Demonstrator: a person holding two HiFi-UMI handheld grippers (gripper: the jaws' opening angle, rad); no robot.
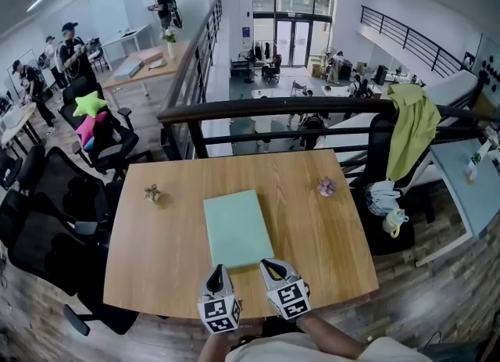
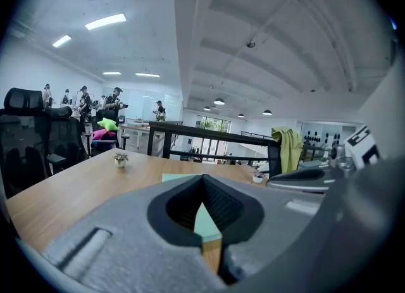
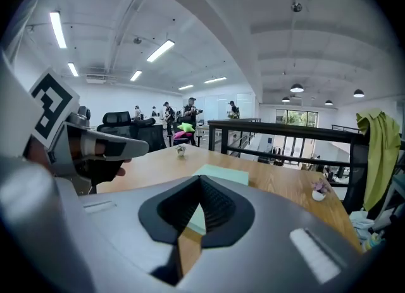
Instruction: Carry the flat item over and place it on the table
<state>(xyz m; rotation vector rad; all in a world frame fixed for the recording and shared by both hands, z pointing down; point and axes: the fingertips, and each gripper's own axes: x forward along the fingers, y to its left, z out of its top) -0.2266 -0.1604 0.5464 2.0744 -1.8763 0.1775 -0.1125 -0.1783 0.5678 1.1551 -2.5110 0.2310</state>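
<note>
Two grippers sit at the bottom edge of the head view, side by side, each bearing a cube of black-and-white square markers. The left gripper (image 1: 218,269) and the right gripper (image 1: 270,263) both have their grey jaws closed tip to tip with nothing caught between them, which each gripper view confirms.

Just beyond their tips lies the flat item (image 1: 237,227), a single thin mint-green rectangle with a smooth matte face. It rests flat on the table (image 1: 156,267), at the centre of the frame and slightly skewed to the table's edges. Neither gripper touches it.

The table is one pale wood-grain rectangle. Two small potted plants stand on it, well apart from the green sheet: one at centre left (image 1: 152,193), one at centre right (image 1: 326,187).

Behind the table runs a black metal railing (image 1: 273,107). A yellow-green cloth (image 1: 414,126) hangs over a dark chair at the upper right. Black mesh office chairs (image 1: 47,220) crowd the left side, one holding a green star-shaped cushion (image 1: 89,104). At least four people stand in the upper left.
</note>
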